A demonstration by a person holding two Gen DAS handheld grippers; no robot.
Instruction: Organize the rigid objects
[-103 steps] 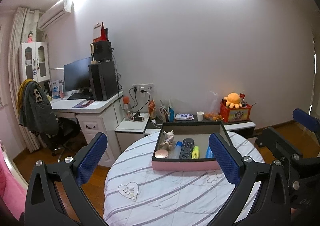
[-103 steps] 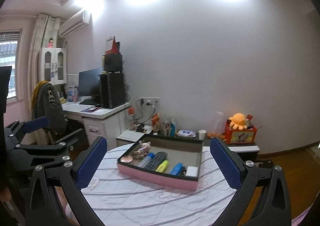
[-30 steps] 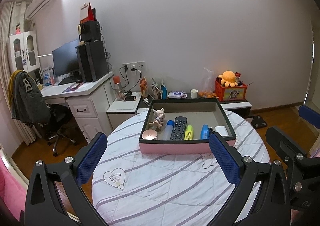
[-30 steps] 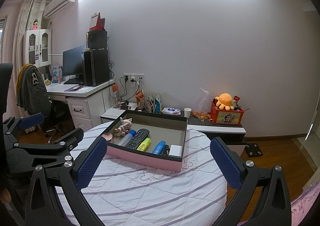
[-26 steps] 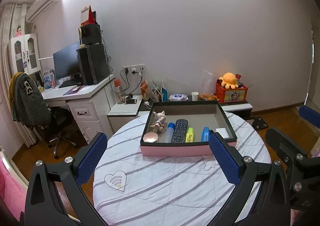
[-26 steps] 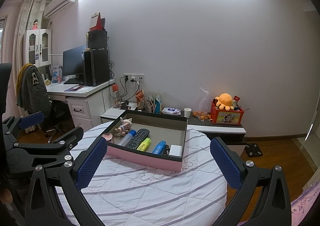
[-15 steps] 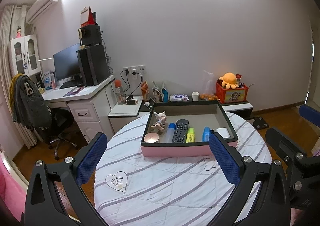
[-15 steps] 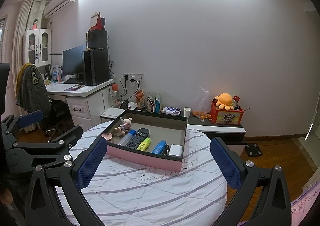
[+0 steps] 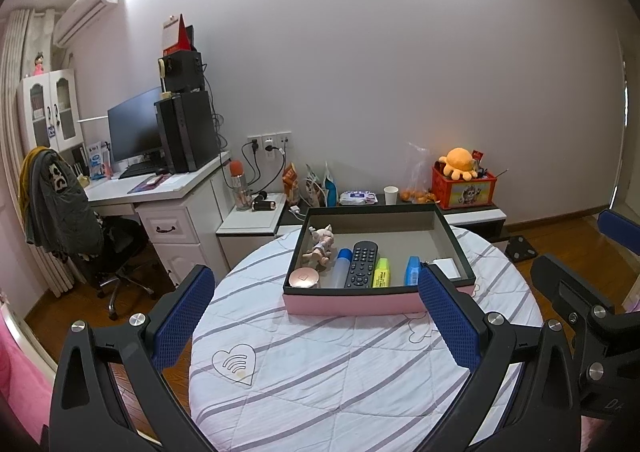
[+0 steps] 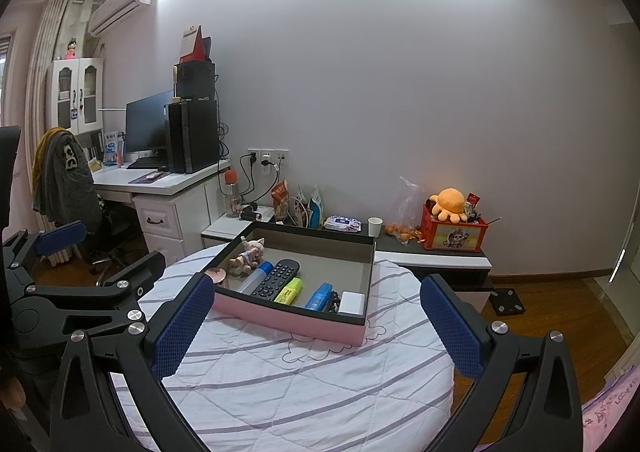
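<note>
A pink box with a dark rim [image 9: 352, 302] [image 10: 288, 322] sits at the far side of a round table with a striped white cloth [image 9: 340, 372] [image 10: 304, 380]. In it lie a small pig figure [image 9: 320, 246], a round pink compact [image 9: 304, 277], a blue-capped bottle [image 9: 342, 266], a black remote [image 9: 361, 264], a yellow highlighter [image 9: 382, 272], a blue item [image 9: 412, 270] and a white block [image 10: 351, 302]. My left gripper [image 9: 316, 320] and right gripper [image 10: 316, 326] are both open and empty, held above the table's near side, short of the box.
A white desk [image 9: 160, 192] with monitor and computer tower stands at the left, with an office chair [image 9: 60, 204] draped in a jacket. A low cabinet behind the table holds clutter, a paper cup [image 9: 391, 194] and a red box with an orange plush [image 9: 462, 180].
Both grippers have risen and tilted down since 3.4 s ago, so the box and table sit higher in view. In the last second the views barely shift. Both stay open.
</note>
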